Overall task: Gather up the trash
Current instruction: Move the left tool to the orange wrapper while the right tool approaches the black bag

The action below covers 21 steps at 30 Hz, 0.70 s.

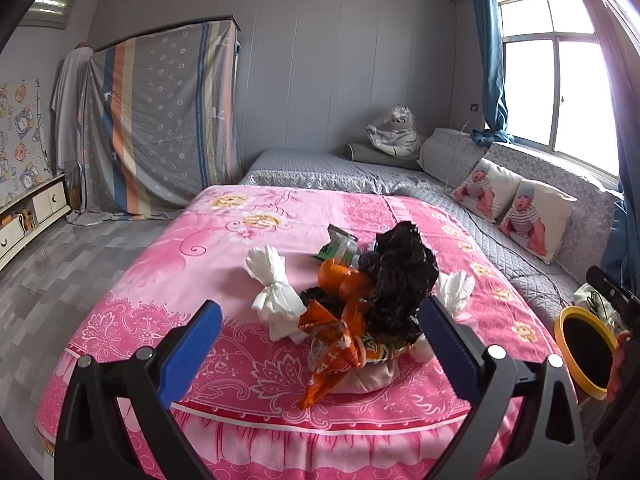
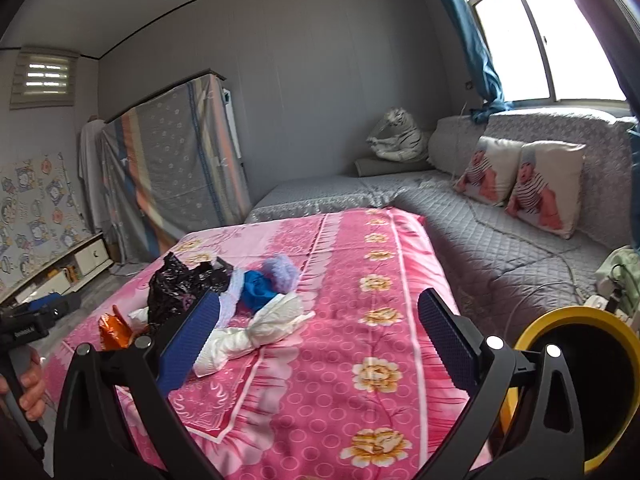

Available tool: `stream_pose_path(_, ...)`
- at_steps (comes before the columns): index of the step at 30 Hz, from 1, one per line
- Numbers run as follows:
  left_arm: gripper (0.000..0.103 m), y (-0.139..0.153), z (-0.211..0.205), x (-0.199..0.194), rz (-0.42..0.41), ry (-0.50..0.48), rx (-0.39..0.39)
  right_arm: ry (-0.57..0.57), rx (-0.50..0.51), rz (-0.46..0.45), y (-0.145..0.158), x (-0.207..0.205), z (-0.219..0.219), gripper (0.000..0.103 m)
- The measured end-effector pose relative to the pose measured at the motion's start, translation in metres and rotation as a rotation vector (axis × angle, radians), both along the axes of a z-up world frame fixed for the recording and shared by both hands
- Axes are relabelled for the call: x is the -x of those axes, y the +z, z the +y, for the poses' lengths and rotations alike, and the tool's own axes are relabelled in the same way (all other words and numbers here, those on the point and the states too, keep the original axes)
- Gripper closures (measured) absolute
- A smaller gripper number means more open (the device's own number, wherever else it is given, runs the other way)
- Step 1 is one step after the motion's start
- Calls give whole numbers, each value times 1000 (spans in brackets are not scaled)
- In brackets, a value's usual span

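Note:
A heap of trash lies on the pink flowered bed (image 1: 168, 264): a crumpled black plastic bag (image 1: 400, 276), an orange wrapper (image 1: 340, 340), a knotted white tissue (image 1: 272, 300), a second white tissue (image 1: 456, 288) and a green carton (image 1: 340, 246). My left gripper (image 1: 320, 306) is open, with its blue pads on either side of the heap, just short of it. In the right wrist view my right gripper (image 2: 320, 297) is also open above the bed, with a white tissue (image 2: 260, 332) by its left finger. Beyond it lie the black bag (image 2: 180, 284), a blue wad (image 2: 258, 288) and a purple fluffy ball (image 2: 282, 272).
A black bin with a yellow rim (image 2: 576, 380) stands at the bed's right side, also seen as the bin (image 1: 586, 350). A grey quilted sofa (image 2: 500, 248) with two picture cushions runs along the window wall. A hand (image 2: 28, 384) holds the left gripper's handle. Grey floor and a low cabinet (image 1: 40, 208) lie left.

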State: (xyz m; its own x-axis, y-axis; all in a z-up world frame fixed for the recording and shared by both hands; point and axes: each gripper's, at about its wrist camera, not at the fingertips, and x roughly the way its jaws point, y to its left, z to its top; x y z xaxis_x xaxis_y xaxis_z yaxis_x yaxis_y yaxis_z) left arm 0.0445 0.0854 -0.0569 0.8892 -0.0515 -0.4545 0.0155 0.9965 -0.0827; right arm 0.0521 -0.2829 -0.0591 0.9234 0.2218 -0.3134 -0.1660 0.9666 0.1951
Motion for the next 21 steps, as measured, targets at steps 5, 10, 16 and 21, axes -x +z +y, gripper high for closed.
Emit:
stream_pose_path(5, 8, -23, 8, -9, 53, -71, -48, 205, -75, 77, 5, -26, 21, 8)
stream_pose_path(10, 8, -41, 22, -23, 124, -137, -4, 333, -42, 152, 14, -55, 59, 8)
stream_pose_path(16, 8, -49, 17, -30, 145, -191, -26, 434, 71, 219, 19, -85, 117, 8)
stream_pose_path(21, 8, -51, 15, -40, 156, -236, -24, 516, 97, 323, 10, -111, 151, 8)
